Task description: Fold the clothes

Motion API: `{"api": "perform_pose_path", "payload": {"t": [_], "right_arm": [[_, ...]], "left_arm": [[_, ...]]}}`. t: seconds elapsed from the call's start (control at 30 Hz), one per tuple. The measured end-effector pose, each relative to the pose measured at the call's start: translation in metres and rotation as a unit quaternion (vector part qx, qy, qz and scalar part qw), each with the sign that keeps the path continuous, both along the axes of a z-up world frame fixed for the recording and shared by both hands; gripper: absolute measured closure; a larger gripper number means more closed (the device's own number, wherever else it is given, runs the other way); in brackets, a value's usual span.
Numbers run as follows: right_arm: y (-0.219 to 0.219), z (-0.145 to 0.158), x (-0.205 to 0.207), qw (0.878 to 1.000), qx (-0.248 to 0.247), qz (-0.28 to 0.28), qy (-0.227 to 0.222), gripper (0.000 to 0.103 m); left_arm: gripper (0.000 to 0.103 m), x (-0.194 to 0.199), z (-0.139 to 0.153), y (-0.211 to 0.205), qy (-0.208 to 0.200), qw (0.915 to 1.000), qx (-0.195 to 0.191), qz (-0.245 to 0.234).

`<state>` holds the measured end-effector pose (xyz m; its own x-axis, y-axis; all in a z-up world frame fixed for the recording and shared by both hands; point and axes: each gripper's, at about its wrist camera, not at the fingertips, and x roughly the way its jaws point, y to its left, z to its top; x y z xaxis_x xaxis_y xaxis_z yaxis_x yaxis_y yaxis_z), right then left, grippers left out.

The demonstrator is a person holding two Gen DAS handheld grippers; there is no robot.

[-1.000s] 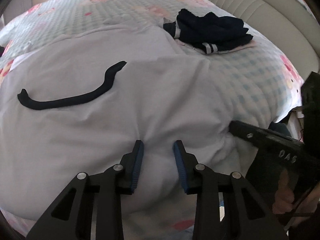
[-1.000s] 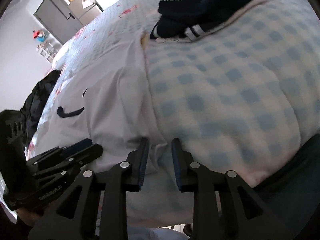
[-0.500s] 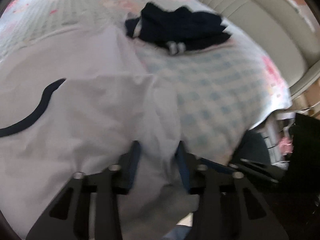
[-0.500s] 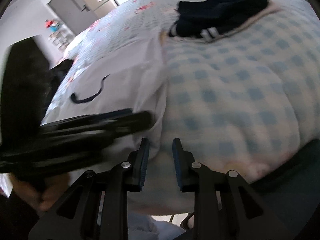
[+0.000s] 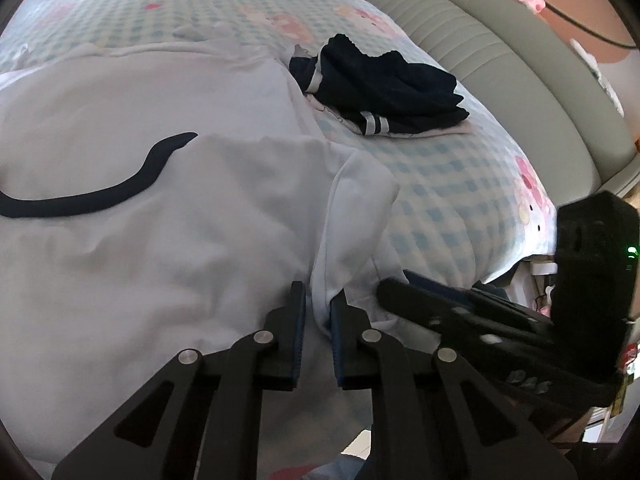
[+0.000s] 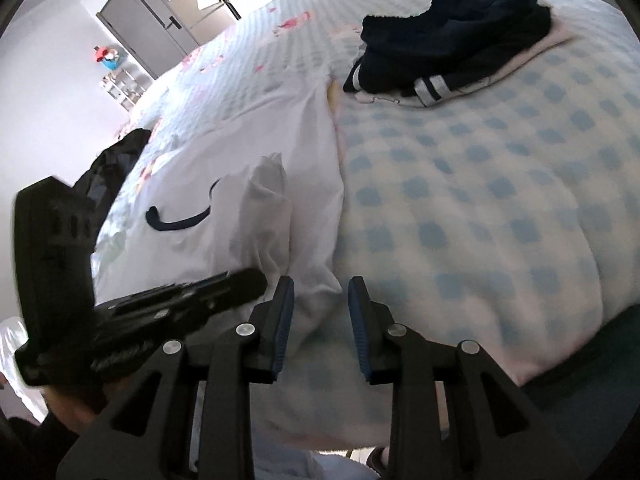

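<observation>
Two grippers meet at the near edge of a white garment (image 5: pixel 168 248) spread over a bed with a blue-checked cover (image 5: pixel 448 192).

From the left wrist, the left gripper (image 5: pixel 318 312) has a raised fold of the garment's right side between its blue pads, and its jaws are closing on that fold; the cloth stands up in a ridge just beyond the fingertips. A dark curved stripe (image 5: pixel 96 196) runs across the garment's flat part on the left. Beyond the garment, a folded dark navy piece with white stripes (image 5: pixel 384 92) lies on the cover, near a grey padded headboard (image 5: pixel 500 64). The right gripper (image 5: pixel 400 288) comes in from the right, its tip just beside the pinched fold.

From the right wrist, the right gripper (image 6: pixel 320 300) has its jaws parted and opening, with the garment's (image 6: pixel 280 152) lower edge bulging between them; the pads do not press it. The left gripper (image 6: pixel 256 282) reaches in from the left, blurred, at the base of the upright ridge of cloth. The navy piece (image 6: pixel 456 56) rests far up the cover (image 6: pixel 480 200). A grey cabinet (image 6: pixel 152 36) stands against the far wall.
</observation>
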<state>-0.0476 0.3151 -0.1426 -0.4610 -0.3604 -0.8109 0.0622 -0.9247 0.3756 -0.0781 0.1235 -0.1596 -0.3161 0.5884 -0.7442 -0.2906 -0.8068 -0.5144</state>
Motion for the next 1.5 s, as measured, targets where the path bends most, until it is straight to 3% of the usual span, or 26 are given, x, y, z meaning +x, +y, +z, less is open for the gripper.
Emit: {"api": "perform_pose_path", "payload": {"t": [0.17,0.37,0.5,0.6,0.73,0.8,0.93,1.03,1.1,1.23,1.47,1.5], "right_arm": [[-0.006,-0.020,0.002,0.999,0.035,0.021,-0.035,0.073],[-0.007,-0.023,0.014,0.996,0.074,0.034,-0.045,0.074],[-0.010,-0.018,0.019,0.992,0.109,0.040,-0.043,0.074],[-0.001,-0.012,0.024,0.993,0.103,0.032,-0.046,0.074],[0.018,0.001,0.024,0.999,0.036,0.009,-0.027,0.074],[0.018,0.000,0.016,0.999,0.033,0.008,-0.021,0.074],[0.002,-0.009,-0.005,0.998,0.044,0.022,-0.026,0.072],[-0.015,-0.020,-0.009,0.993,0.099,0.055,-0.042,0.072],[-0.013,-0.023,-0.005,0.991,0.103,0.062,-0.052,0.073],[-0.002,-0.024,0.006,0.993,0.092,0.053,-0.059,0.073],[-0.008,-0.016,0.016,0.989,0.133,0.048,-0.051,0.073],[-0.006,-0.017,0.018,0.986,0.150,0.041,-0.054,0.086]], "left_arm": [[0.075,-0.002,-0.006,-0.002,-0.023,0.9994,0.025,-0.004],[0.069,0.000,-0.005,0.005,-0.018,0.9996,0.019,-0.013],[0.055,0.002,0.006,-0.009,0.000,0.9996,0.026,0.004],[0.055,-0.003,0.000,-0.014,-0.011,0.9999,0.008,0.004],[0.054,-0.001,-0.003,-0.011,-0.005,1.0000,-0.007,0.001],[0.051,0.001,-0.002,-0.007,0.002,0.9998,-0.020,-0.004],[0.051,0.002,-0.003,-0.004,0.005,0.9993,-0.036,-0.010],[0.051,0.000,-0.006,-0.004,0.000,0.9991,-0.042,-0.009],[0.051,0.000,-0.008,-0.003,0.000,0.9989,-0.046,-0.009],[0.053,0.000,-0.009,-0.002,0.002,0.9986,-0.052,-0.008],[0.056,0.000,-0.007,-0.006,-0.004,0.9991,-0.042,-0.005],[0.055,0.001,-0.006,-0.006,-0.001,0.9992,-0.040,-0.007]]}}
